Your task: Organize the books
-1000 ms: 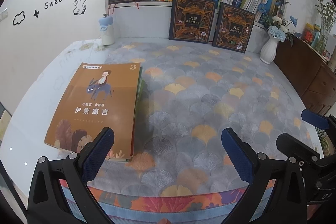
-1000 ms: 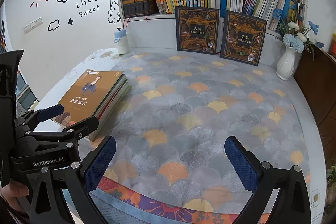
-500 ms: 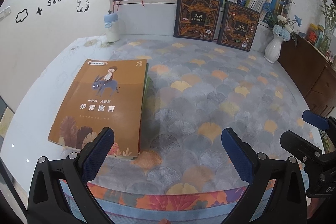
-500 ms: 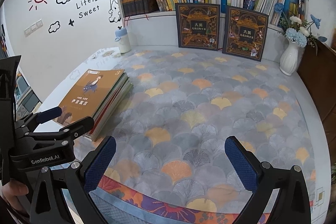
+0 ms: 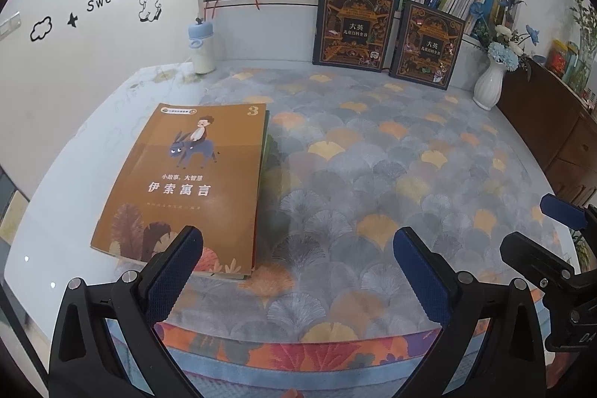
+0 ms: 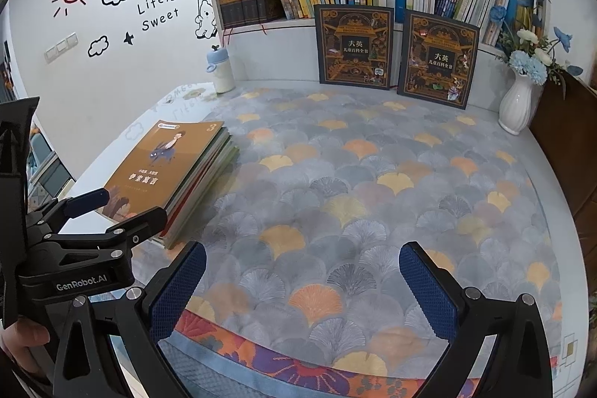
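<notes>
The blue textured pads (image 5: 175, 271) of the left gripper (image 5: 298, 267) are spread wide and empty, as are those of the right gripper (image 6: 304, 280); over the last second the left gripper has been carried nearer the stack of books (image 6: 194, 170), so a grasp is judged imminent; the stack lies flat at the near left on the patterned fabric cloth (image 5: 373, 174), topped by a glossy orange softcover (image 5: 190, 181), with two dark ornate volumes (image 6: 354, 45) propped upright far off

Patterned table (image 6: 373, 196) bears book stack (image 6: 179, 170), vase (image 6: 516, 107), perhaps bottle (image 6: 222, 71).
</notes>
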Available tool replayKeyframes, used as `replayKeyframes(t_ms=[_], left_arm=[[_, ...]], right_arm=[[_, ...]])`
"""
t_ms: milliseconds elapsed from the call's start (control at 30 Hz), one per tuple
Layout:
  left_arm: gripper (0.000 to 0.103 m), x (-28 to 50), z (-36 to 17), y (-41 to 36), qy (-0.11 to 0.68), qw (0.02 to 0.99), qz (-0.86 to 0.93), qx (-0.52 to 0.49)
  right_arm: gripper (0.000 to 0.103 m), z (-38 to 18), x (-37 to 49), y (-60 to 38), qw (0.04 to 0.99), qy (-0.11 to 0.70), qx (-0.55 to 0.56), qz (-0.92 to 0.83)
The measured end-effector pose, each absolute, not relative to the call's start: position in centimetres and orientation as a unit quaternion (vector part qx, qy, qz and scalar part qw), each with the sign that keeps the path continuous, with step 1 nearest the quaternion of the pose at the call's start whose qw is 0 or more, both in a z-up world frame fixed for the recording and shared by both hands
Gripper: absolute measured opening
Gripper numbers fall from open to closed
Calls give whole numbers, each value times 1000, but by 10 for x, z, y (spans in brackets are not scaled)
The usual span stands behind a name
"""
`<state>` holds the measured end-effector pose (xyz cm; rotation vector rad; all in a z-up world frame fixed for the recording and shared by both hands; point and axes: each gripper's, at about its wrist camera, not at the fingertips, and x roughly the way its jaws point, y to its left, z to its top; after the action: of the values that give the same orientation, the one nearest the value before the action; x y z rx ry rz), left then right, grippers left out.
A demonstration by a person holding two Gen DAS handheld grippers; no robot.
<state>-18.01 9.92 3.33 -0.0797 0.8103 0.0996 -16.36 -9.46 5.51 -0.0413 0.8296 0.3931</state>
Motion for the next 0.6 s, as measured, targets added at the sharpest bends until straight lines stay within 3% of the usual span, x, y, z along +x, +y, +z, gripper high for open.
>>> replayKeyframes(t_ms=[600], left_arm=[[102,-179,35,96,392,919,42,-26]], right_arm=[[103,60,-168,-100,902,394,-9,178]])
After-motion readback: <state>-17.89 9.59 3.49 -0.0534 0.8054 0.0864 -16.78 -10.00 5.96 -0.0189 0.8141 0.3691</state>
